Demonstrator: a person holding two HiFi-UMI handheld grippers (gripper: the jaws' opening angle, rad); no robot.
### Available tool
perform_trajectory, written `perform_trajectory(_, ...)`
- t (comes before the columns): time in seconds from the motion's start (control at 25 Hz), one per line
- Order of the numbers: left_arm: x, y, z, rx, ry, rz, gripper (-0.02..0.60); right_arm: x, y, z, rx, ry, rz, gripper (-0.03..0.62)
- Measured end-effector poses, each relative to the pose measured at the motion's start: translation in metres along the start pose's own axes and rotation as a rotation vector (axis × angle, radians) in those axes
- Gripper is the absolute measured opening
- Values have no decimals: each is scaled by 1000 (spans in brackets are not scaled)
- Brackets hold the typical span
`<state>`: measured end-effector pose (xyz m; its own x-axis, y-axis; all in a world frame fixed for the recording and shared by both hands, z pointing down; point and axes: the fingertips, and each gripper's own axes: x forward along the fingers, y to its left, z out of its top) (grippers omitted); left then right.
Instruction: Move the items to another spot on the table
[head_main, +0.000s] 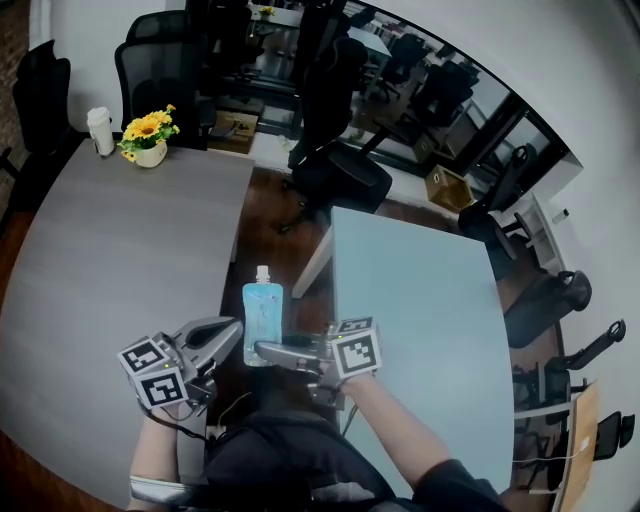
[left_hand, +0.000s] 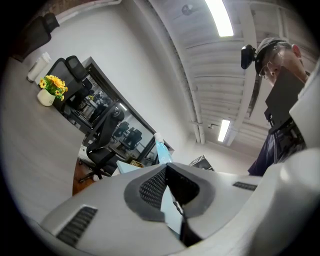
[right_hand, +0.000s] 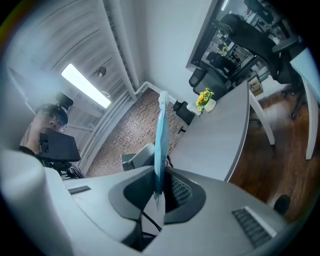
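A flat blue pouch (head_main: 262, 318) with a white cap hangs upright in the air over the gap between two tables, held from both sides. My left gripper (head_main: 238, 337) is shut on its left edge. In the left gripper view the pouch (left_hand: 162, 151) rises out of the left gripper (left_hand: 168, 172), whose jaws are closed on it. My right gripper (head_main: 264, 351) is shut on the pouch's lower right part. The right gripper view shows the pouch (right_hand: 161, 132) edge-on, pinched in the right gripper (right_hand: 158, 189).
A grey table (head_main: 110, 270) lies to the left with a pot of yellow flowers (head_main: 148, 138) and a white cup (head_main: 100, 130) at its far end. A pale blue table (head_main: 420, 310) lies to the right. Brown floor (head_main: 270, 225) shows between them; office chairs (head_main: 335, 170) stand beyond.
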<state>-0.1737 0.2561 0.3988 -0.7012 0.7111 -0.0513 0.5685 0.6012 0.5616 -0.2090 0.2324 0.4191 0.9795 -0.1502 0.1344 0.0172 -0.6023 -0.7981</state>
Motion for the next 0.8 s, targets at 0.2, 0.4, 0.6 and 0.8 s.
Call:
perform_trajectory(0.2,6,16,7,-57,-69,-30,-11,-2,-15,10,-6,8,30,20)
perform_trajectory(0.4,27,38,3,-83,-28,2,-12,-11,-42,18,4,12,32,20)
perform_trajectory(0.6,64,67,7,-81,51,24,-12,-10,-74,41,-15,24,68,21)
perform_trajectory(0.8,106,101,26,-59,134,78,-13,-18,-107,84,-37,10,122,23)
